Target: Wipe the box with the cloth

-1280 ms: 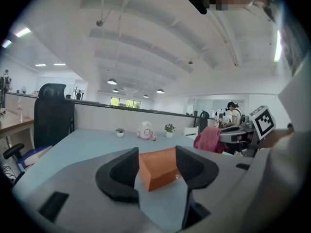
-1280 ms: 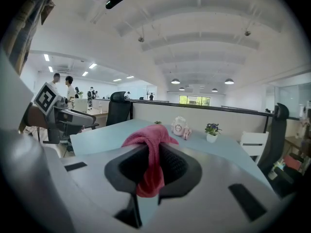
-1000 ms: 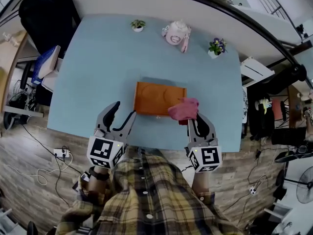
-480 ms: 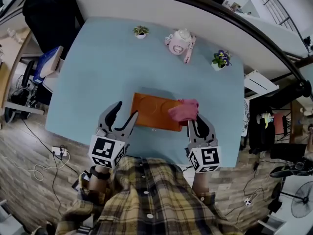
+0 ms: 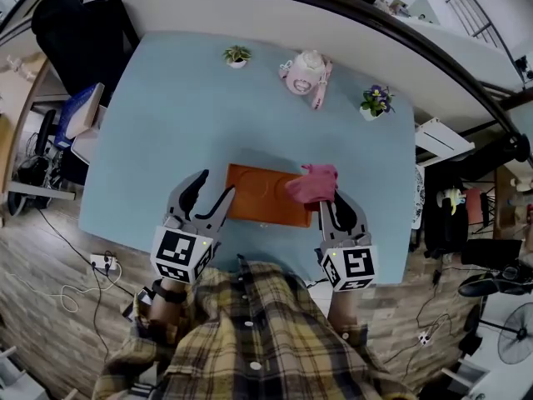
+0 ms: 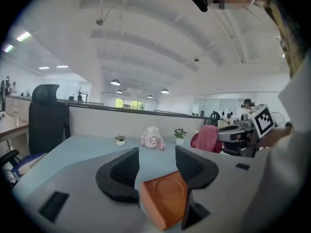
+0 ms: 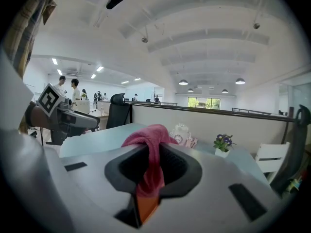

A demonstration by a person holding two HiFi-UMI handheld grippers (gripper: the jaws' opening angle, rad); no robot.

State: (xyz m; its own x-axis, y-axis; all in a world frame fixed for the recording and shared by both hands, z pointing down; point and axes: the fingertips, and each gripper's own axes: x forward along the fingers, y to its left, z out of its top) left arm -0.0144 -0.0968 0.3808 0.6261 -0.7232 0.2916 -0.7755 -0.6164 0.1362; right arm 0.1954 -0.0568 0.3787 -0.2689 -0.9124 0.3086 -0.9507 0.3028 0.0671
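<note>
An orange box (image 5: pixel 265 193) lies flat on the light blue table (image 5: pixel 183 115), near its front edge. My right gripper (image 5: pixel 324 200) is shut on a pink cloth (image 5: pixel 314 183), which rests over the box's right end. In the right gripper view the cloth (image 7: pixel 151 155) hangs pinched between the jaws, with a sliver of the box (image 7: pixel 146 208) below. My left gripper (image 5: pixel 211 197) stands open at the box's left end, its right fingertip at the box's edge. In the left gripper view the box (image 6: pixel 166 202) sits low between the open jaws, untouched.
At the table's far side stand a small potted plant (image 5: pixel 237 55), a pink bottle (image 5: pixel 303 71) and a flowering pot (image 5: pixel 376 101). A black chair (image 5: pixel 71 32) is off the left corner. A white chair (image 5: pixel 439 142) stands to the right.
The box has shifted slightly left under the grippers between frames, partly from head motion. The cloth stays on the box's right end. The left gripper now sits closer to the box's left edge.
</note>
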